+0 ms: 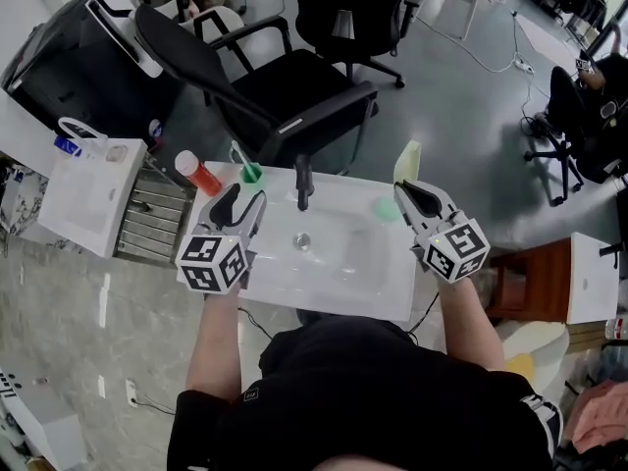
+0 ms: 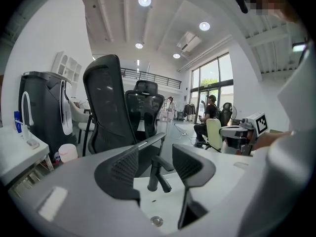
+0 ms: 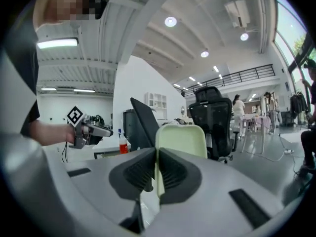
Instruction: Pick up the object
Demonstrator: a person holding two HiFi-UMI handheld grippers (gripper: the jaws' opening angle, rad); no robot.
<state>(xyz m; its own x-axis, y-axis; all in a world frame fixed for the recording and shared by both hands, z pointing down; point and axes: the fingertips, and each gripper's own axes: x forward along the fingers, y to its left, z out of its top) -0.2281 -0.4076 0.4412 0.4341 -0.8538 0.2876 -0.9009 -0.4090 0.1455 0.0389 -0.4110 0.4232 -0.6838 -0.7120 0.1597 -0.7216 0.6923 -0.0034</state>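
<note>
Your right gripper (image 3: 154, 174) pinches the pale green pad (image 3: 181, 139) by its lower edge, at the back right corner of the sink (image 1: 334, 302). So shallow a bite may let it pivot or slip. Your left gripper (image 2: 155, 169) hangs spread.

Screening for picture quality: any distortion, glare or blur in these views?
Head view: even light, sharp; white sink bright, with little surface detail. Left gripper view: strong fisheye bend, dark corners, windows very bright. Right gripper view: same fisheye and dark rim, ceiling lamps glare.
</note>
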